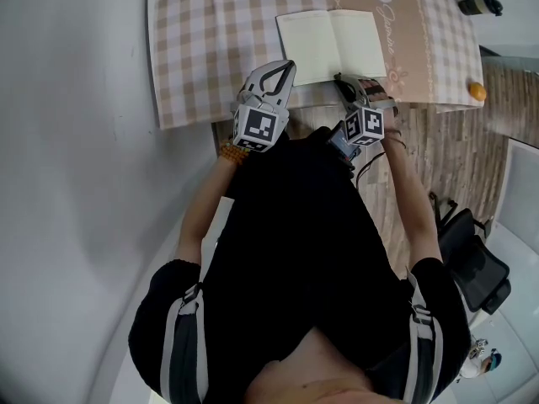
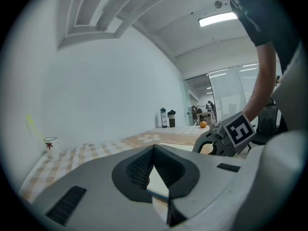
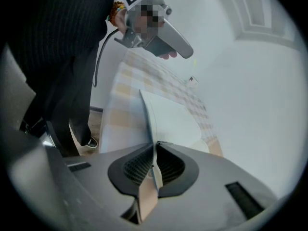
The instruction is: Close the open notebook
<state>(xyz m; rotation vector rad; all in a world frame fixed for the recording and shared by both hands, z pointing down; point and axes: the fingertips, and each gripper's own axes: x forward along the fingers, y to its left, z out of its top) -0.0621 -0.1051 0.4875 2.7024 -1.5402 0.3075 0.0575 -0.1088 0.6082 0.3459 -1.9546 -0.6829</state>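
Head view: the notebook (image 1: 333,45) lies open on the checked tablecloth (image 1: 210,40), at the table's near edge, just in front of me.
Notebook axis: its spine runs from the near edge away from me, the far end leaning slightly left. The spread's long side lies across, left to right.
Left gripper (image 1: 289,66): clenched on nothing, tips together, at the near left corner of the left page. I cannot tell whether it touches the paper.
Right gripper (image 1: 340,80): clamped on the notebook at the near edge of the right page.
Right gripper view alone: a thin sheet of the notebook stands on edge between my ribbed pads (image 3: 139,165) and runs up and away from them. From above, the gripper body covers this pinch.
Left gripper view alone: a strip of pale page shows through the gap behind the closed tips. Beyond it, two bottles (image 2: 167,118) and an orange ball (image 2: 203,124) stand at the far end of the cloth. From above they sit apart, the bottles at the far right corner and the ball at the right edge.
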